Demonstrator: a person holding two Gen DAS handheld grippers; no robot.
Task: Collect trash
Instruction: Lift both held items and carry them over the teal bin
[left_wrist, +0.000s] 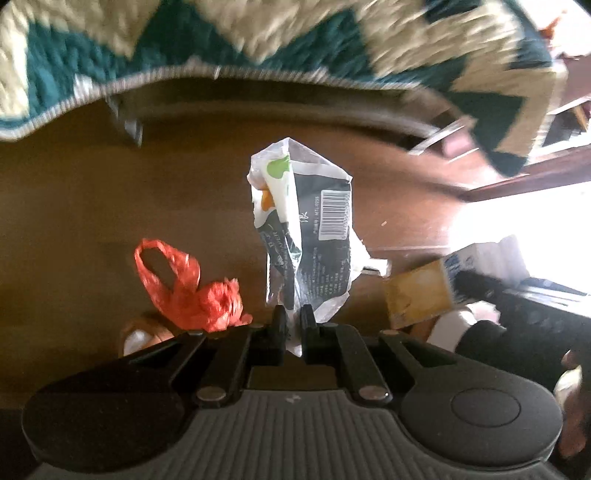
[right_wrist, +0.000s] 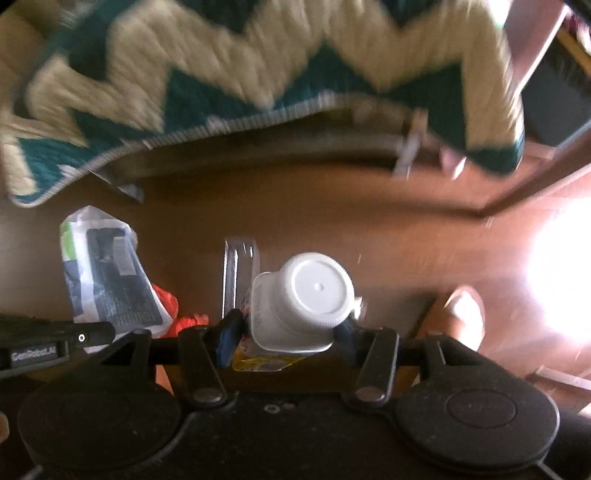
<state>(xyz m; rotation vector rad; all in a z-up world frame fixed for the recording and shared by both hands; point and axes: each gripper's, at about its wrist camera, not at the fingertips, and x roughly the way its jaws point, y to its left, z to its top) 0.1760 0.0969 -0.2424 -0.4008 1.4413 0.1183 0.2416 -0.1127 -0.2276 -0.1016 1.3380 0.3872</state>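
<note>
Trash hangs in both tongs above the wooden floor (left_wrist: 92, 206): the left tongs (left_wrist: 293, 317) pinch a crumpled plastic wrapper (left_wrist: 306, 229), the right tongs (right_wrist: 286, 328) clamp a white-capped bottle (right_wrist: 306, 295). An orange bag (left_wrist: 188, 288) lies on the floor near a zigzag rug (left_wrist: 258, 37).

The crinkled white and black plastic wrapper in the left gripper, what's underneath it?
Below the crinkled white and black plastic wrapper, pinched by the left gripper, are brown wooden floor and, beside it, a crumpled orange plastic bag. The floor right behind the wrapper is covered.
</note>
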